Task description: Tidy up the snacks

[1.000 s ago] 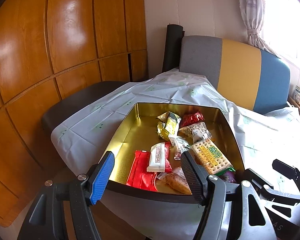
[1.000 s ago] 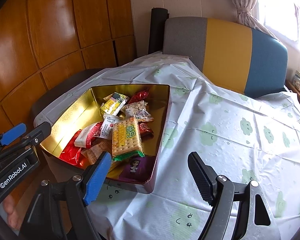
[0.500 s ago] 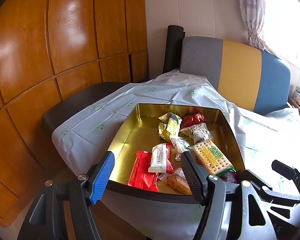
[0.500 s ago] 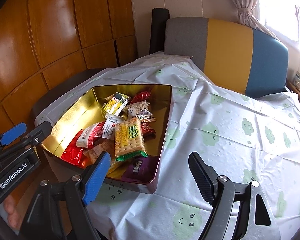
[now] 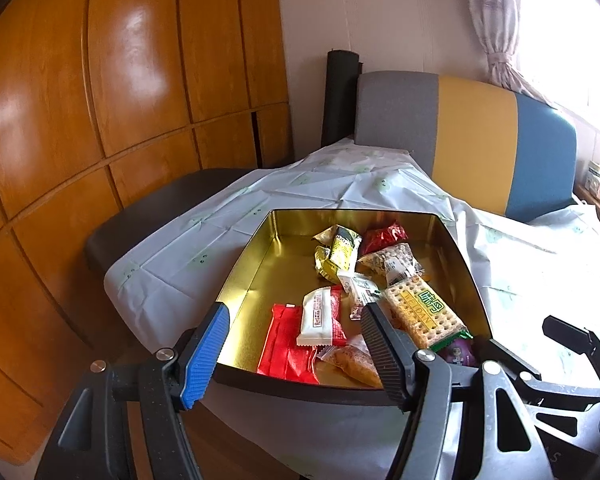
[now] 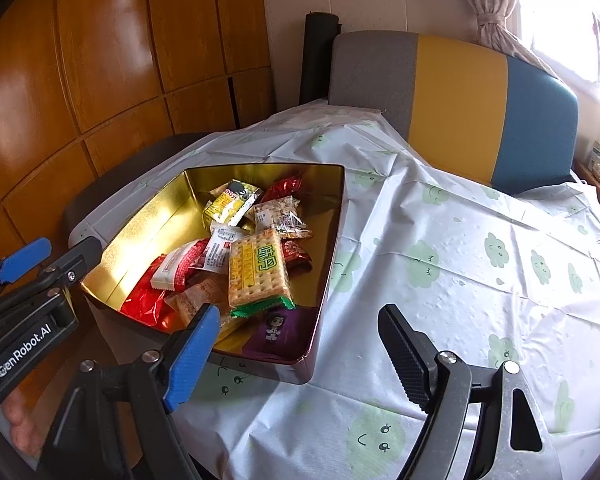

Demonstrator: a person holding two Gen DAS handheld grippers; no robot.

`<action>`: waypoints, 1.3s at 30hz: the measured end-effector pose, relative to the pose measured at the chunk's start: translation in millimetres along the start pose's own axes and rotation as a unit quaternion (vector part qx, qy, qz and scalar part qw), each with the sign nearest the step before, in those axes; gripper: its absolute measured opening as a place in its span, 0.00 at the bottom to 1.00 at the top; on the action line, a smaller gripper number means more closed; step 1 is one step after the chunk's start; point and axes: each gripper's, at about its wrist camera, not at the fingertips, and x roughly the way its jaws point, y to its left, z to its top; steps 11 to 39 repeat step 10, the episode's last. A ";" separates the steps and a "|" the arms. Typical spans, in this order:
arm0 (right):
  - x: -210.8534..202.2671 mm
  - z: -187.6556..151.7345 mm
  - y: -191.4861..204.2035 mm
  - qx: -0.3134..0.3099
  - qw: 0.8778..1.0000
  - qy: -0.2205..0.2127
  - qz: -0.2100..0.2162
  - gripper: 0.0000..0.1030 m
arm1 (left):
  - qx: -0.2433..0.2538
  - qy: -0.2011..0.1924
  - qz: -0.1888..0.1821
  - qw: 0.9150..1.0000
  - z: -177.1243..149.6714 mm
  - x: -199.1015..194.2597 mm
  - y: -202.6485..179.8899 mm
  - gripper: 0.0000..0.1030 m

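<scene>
The left gripper (image 5: 294,330) is black plastic with a faint speckle; its left finger carries a ribbed blue pad (image 5: 206,354), its right finger a ribbed black pad (image 5: 384,350); round silver screws (image 5: 163,354) sit at the finger joints; triangular cut-outs pierce the black arms at the bottom of the frame. The right gripper (image 6: 302,350) is built alike, blue pad (image 6: 192,354) on the left, black ribbed pad (image 6: 406,356) on the right, silver screws (image 6: 447,357) at the pivots; at the left edge of the right wrist view the other gripper's side bears white lettering "GenRobot.AI" (image 6: 24,350); bare fingertips (image 6: 18,426) show in the lower left corner.
</scene>
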 end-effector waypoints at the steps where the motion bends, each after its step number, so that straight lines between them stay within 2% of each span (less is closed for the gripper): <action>1: 0.5 -0.1 0.5 0.000 1.000 0.000 0.000 0.80 | -0.002 -0.001 -0.004 1.000 0.2 -0.6 0.3 0.58; 4: 0.7 -0.7 -1.3 0.003 1.000 0.000 0.000 0.80 | -0.013 -0.007 -0.017 1.000 1.3 -2.6 3.0 0.45; 7: 0.1 -0.8 -6.9 0.011 1.000 -0.002 -0.004 0.80 | -0.023 -0.016 -0.014 1.000 2.6 -4.5 6.2 0.43; 10: -0.5 2.6 -23.2 0.027 0.999 -0.006 -0.017 0.80 | -0.020 -0.012 -0.010 1.000 2.7 -1.6 7.3 0.42; 39: -0.5 2.6 -23.2 0.027 0.999 -0.006 -0.017 0.80 | -0.020 -0.012 -0.010 1.000 2.7 -1.6 7.3 0.42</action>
